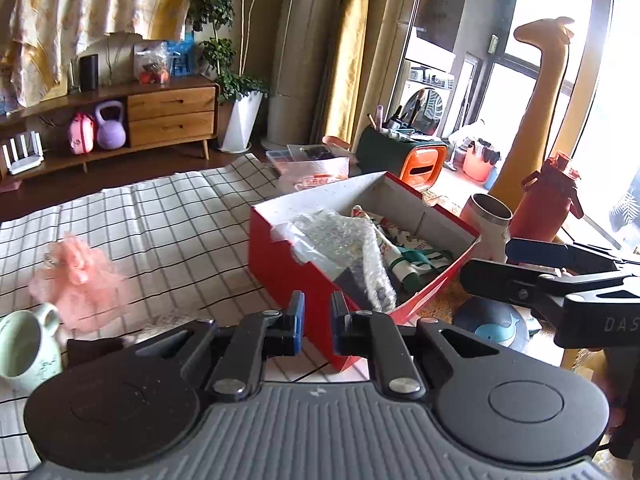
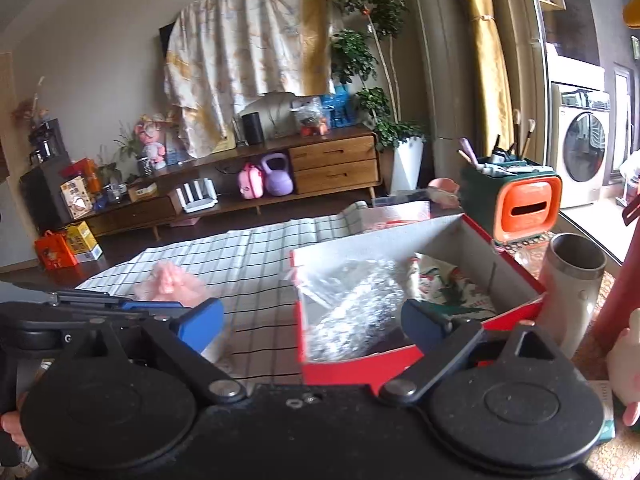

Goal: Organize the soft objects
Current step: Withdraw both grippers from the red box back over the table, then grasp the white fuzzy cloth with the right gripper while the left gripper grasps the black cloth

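A red cardboard box [image 1: 280, 264] [image 2: 340, 364] stands open on the checked cloth. Inside lie crumpled bubble wrap [image 1: 340, 236] [image 2: 352, 300] and a folded patterned fabric [image 1: 404, 256] [image 2: 444, 280]. A pink mesh puff [image 1: 80, 276] [image 2: 172, 284] rests on the cloth left of the box. My left gripper [image 1: 316, 312] [image 2: 136, 304] hovers at the box's near left corner, fingers nearly together with nothing between them. My right gripper [image 2: 312, 322] [image 1: 492, 260] stands wide open over the box's near edge and holds nothing.
A pale green mug [image 1: 24, 348] sits near left. Right of the box stand a steel tumbler [image 1: 490, 216] [image 2: 576, 272] and a red bottle [image 1: 548, 196]. An orange-and-green organizer [image 2: 516, 200] and a plastic bag [image 1: 316, 168] lie beyond. A blue round lid [image 1: 492, 324] lies near right.
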Action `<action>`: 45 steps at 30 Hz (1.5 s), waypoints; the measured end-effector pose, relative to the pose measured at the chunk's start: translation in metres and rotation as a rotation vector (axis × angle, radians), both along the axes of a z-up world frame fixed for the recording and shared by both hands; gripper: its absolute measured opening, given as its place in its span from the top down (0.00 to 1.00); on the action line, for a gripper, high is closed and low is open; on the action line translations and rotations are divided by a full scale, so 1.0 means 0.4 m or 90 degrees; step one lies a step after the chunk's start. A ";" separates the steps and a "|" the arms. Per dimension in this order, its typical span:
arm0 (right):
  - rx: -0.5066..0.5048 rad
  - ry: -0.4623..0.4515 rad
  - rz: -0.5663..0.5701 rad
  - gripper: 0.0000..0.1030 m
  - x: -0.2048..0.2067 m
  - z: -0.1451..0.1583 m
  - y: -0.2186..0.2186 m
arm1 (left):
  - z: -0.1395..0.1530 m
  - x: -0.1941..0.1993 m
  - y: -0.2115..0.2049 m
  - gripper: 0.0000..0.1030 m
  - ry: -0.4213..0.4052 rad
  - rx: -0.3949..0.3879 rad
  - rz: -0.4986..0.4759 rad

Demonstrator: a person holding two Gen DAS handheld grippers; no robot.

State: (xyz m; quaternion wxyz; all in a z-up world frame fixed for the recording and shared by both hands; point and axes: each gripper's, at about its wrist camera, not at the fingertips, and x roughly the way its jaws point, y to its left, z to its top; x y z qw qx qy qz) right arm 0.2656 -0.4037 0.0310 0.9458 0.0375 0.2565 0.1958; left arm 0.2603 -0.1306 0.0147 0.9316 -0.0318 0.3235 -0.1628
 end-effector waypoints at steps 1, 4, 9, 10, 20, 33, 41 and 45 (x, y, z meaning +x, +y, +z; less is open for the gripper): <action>0.002 -0.001 0.007 0.06 -0.008 0.001 0.011 | 0.000 -0.013 0.015 0.88 -0.001 0.001 0.002; 0.006 -0.001 0.027 0.06 -0.029 0.000 0.048 | -0.005 -0.044 0.061 0.88 0.002 -0.005 0.022; 0.007 0.002 0.048 0.02 -0.057 -0.013 0.110 | -0.027 -0.092 0.155 0.87 0.007 -0.021 0.063; 0.007 0.005 0.052 0.02 -0.062 -0.020 0.123 | -0.035 -0.103 0.178 0.87 0.012 -0.029 0.072; -0.003 0.047 0.092 0.02 -0.067 -0.064 0.246 | -0.120 -0.187 0.304 0.32 0.013 -0.036 0.125; -0.007 0.120 0.104 0.00 -0.023 -0.139 0.351 | -0.219 -0.221 0.356 0.07 -0.030 -0.008 0.143; -0.021 0.165 0.110 0.00 0.030 -0.195 0.404 | -0.275 -0.202 0.369 0.03 -0.042 -0.008 0.160; -0.024 0.181 0.107 0.01 0.072 -0.214 0.435 | -0.291 -0.161 0.367 0.03 -0.040 0.017 0.174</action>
